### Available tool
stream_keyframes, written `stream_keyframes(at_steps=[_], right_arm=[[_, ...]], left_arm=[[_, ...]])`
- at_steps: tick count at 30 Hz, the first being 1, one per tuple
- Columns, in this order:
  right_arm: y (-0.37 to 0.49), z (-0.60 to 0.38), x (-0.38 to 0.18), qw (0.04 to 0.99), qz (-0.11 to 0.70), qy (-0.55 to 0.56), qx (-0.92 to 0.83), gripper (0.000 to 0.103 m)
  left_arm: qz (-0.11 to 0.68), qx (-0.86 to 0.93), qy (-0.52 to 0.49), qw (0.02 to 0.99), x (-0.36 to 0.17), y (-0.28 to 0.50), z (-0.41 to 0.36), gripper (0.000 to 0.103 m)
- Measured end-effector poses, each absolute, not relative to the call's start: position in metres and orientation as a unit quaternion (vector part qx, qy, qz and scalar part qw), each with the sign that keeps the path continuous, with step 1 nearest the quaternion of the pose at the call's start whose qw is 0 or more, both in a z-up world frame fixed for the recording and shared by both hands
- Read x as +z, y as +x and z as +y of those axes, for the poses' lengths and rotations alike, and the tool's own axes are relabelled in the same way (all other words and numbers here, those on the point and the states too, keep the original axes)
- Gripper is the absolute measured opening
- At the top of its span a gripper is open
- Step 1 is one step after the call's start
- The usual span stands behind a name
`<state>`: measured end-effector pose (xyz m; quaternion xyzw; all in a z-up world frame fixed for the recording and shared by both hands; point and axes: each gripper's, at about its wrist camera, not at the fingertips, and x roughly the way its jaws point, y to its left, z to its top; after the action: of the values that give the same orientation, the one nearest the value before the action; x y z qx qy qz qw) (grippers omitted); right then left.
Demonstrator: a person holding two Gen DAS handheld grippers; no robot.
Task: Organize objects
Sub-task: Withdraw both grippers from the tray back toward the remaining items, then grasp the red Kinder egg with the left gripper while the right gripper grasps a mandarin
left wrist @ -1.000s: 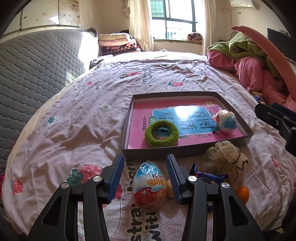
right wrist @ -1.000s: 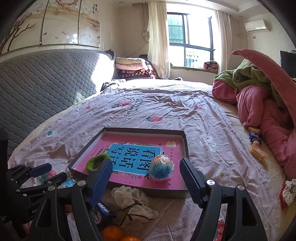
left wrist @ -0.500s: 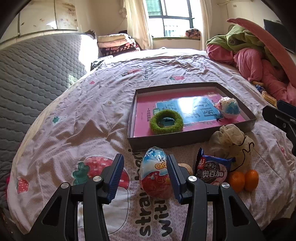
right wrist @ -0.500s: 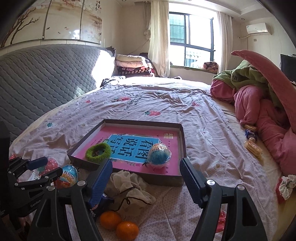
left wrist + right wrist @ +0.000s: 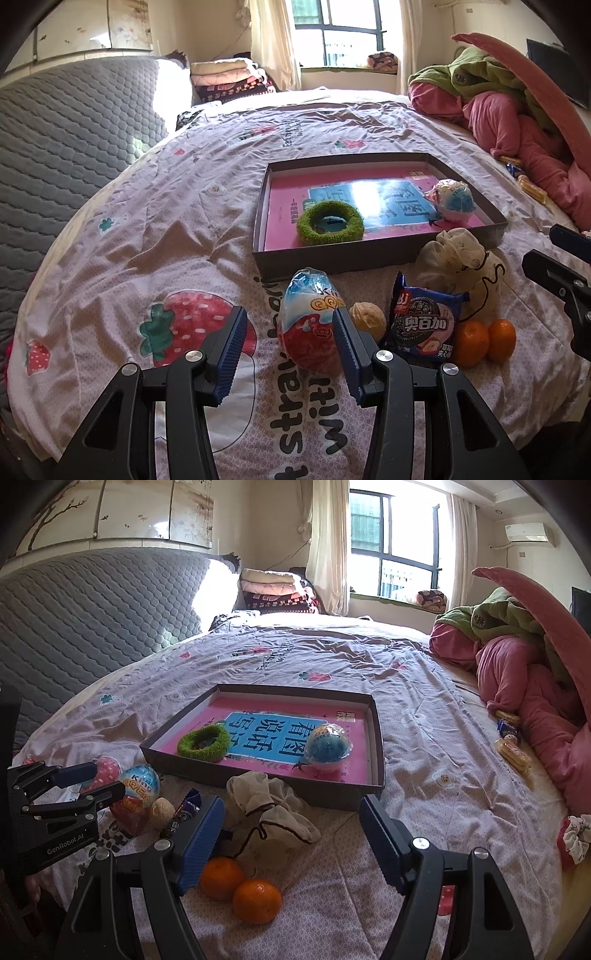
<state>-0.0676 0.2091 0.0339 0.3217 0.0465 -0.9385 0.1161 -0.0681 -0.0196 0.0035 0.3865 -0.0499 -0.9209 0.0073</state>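
A foil-wrapped chocolate egg (image 5: 310,325) lies on the bedspread between the tips of my left gripper (image 5: 289,313). It rests against the right finger with a gap to the left one, so the gripper is open. Beside the egg lie a beige ball (image 5: 365,319), a cookie packet (image 5: 424,325), two oranges (image 5: 221,877) and a beige drawstring pouch (image 5: 273,812). My right gripper (image 5: 291,845) hovers open over the pouch and oranges, holding nothing. A dark tray (image 5: 258,788) beyond holds a pink book, a green ring (image 5: 203,744) and a blue wrapped egg (image 5: 327,747).
A pile of pink and green bedding (image 5: 524,672) fills the right side. Snack packets (image 5: 511,749) and a scrunchie (image 5: 574,838) lie near it. A grey quilted headboard (image 5: 92,616) runs along the left. Folded blankets (image 5: 273,590) sit at the far end.
The left gripper has drawn back, so the egg now sits at its tips, and the cookie packet and oranges show. The right gripper sank and drew back, bringing the oranges into view.
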Motion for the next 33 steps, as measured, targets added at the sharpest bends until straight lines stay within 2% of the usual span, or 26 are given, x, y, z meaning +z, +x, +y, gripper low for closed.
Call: stream_keyframes(at_steps=[33], right_arm=[[-0.05,0.213,-0.015,0.151,0.101,0.392,-0.902,0.075]], left_arm=[[-0.031,-0.908,0.415,-0.04,-0.013,-0.068,-0.019,0.05]])
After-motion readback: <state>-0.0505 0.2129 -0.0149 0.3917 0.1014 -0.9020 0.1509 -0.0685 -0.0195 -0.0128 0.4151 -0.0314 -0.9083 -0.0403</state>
